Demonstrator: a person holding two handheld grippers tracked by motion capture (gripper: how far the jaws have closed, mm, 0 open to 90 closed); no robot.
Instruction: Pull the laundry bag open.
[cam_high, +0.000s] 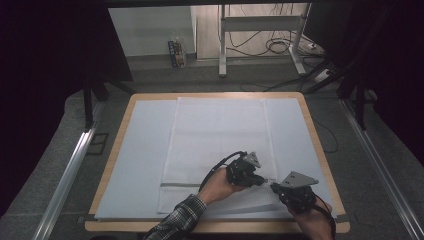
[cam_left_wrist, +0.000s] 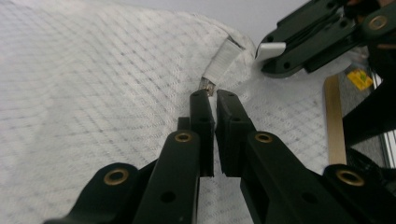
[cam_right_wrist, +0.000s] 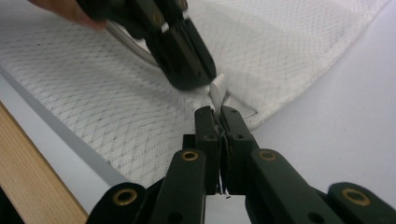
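A white mesh bag (cam_high: 220, 135) lies flat on the table. Over its near right corner my two grippers meet tip to tip. My left gripper (cam_left_wrist: 211, 95) is shut on a small metal zipper pull (cam_left_wrist: 207, 86), which hangs from a white tape strip (cam_left_wrist: 223, 60) on the mesh (cam_left_wrist: 93, 93). My right gripper (cam_right_wrist: 218, 112) is shut on a white tab (cam_right_wrist: 217, 88) at the corner of the bag (cam_right_wrist: 116, 107). From above, the left gripper (cam_high: 263, 181) comes in from the left and the right gripper (cam_high: 272, 186) from the near right. The other hand's gripper (cam_right_wrist: 187, 70) sits just beyond my right jaws.
The bag rests on a pale mat (cam_high: 145, 150) covering a wooden table (cam_high: 321, 150). The table's front edge (cam_right_wrist: 32, 172) is close under my right gripper. Beyond the table, a desk frame (cam_high: 260, 30) and cables (cam_high: 280, 45) stand on the floor.
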